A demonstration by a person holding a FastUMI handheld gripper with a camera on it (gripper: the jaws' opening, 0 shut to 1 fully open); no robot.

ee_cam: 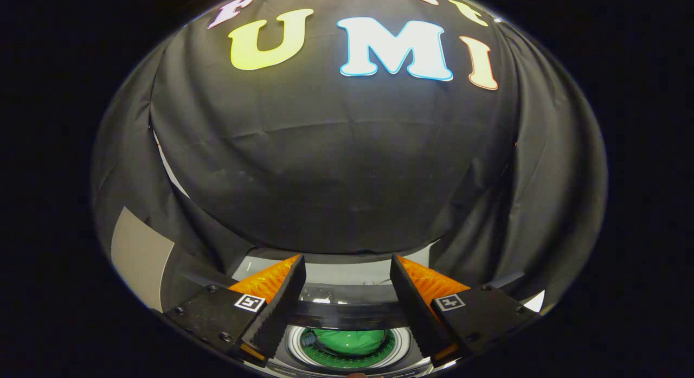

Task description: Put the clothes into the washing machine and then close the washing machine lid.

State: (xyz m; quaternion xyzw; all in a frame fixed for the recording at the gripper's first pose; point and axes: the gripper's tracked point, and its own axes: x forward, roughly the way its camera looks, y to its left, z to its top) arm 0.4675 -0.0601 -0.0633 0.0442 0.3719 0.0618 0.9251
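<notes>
The tongs [347,291] are wide open and hold nothing, the green clothes [347,341] lie in the washing machine [347,313] below them, so the lid needs closing next.

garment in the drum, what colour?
Green, in the gripper view, below the open gripper.

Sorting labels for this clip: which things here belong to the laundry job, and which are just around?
Job: green clothes inside the washing machine; open gripper above it, holding nothing.
Just around: black cloth wall; grey panel beside it.
</notes>
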